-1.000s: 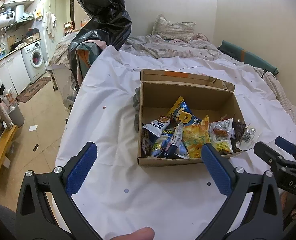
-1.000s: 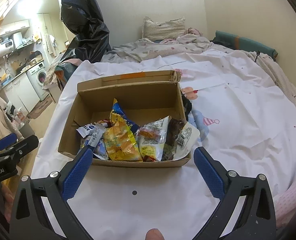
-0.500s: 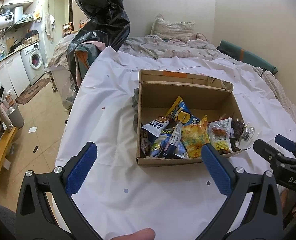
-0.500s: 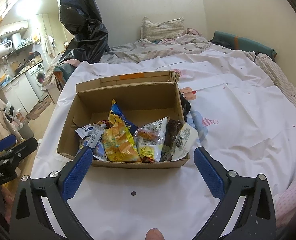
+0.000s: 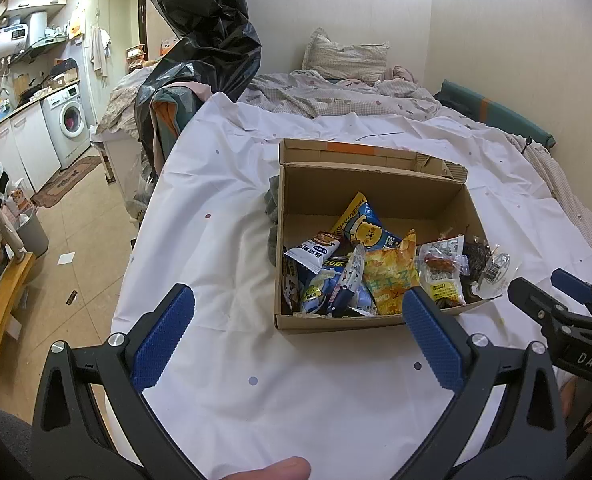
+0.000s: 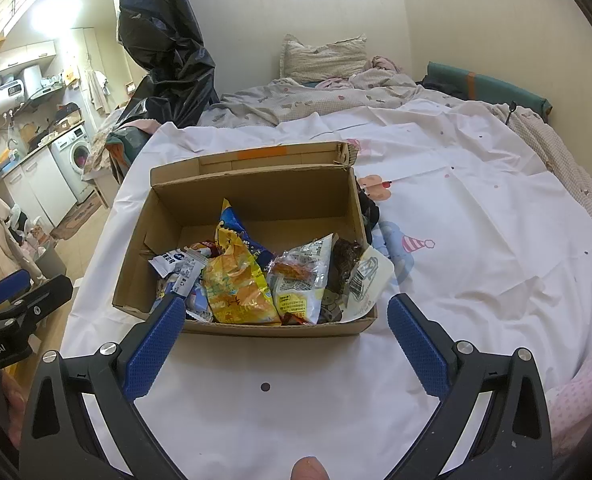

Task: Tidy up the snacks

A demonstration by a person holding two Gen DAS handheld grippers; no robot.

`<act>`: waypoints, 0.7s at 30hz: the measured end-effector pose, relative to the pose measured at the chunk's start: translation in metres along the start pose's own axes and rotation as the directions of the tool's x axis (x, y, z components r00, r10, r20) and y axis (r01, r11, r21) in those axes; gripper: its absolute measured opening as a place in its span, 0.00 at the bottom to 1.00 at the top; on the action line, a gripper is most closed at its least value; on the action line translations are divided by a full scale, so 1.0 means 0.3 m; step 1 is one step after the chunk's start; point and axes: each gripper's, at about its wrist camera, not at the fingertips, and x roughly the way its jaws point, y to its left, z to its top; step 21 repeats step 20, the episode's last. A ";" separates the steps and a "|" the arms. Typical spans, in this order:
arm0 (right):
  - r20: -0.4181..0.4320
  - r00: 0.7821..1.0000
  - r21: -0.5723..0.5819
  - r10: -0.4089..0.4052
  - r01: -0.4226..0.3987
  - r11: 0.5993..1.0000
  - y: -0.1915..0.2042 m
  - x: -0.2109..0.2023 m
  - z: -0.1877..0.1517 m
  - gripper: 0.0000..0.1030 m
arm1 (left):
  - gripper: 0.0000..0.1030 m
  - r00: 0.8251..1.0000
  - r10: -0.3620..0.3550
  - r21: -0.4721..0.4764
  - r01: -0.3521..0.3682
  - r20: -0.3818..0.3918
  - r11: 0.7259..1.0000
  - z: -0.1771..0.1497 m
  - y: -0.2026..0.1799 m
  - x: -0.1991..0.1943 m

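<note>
An open cardboard box sits on a white sheet. Several snack packets are piled against its near wall: a yellow chip bag, a blue bag with a yellow bear, a white and blue packet and a clear packet with a yellow label. My left gripper hangs open in front of the box, nothing between its fingers. My right gripper is open too, just short of the box's near wall, and shows at the right edge of the left wrist view.
The white sheet covers a bed, with a pillow and rumpled bedding at the far end. A big black plastic bag stands at the left corner. Beyond the sheet's left edge lies the floor, with a washing machine.
Both grippers have crept slightly toward the box and stayed open. The box and the snacks have not moved.
</note>
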 end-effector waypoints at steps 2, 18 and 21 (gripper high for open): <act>-0.001 1.000 0.000 0.001 -0.001 1.000 0.002 0.000 0.000 1.00 | 1.00 1.000 0.000 0.000 0.000 0.000 1.000 0.000 0.000 0.000; 0.003 1.000 0.005 -0.002 0.002 1.000 -0.017 -0.002 0.000 1.00 | 1.00 1.000 0.000 0.003 0.000 0.001 1.000 -0.004 0.001 -0.003; 0.005 1.000 0.002 -0.003 0.003 1.000 -0.015 -0.002 0.000 1.00 | 1.00 1.000 -0.002 0.002 0.002 -0.001 1.000 -0.005 0.001 -0.003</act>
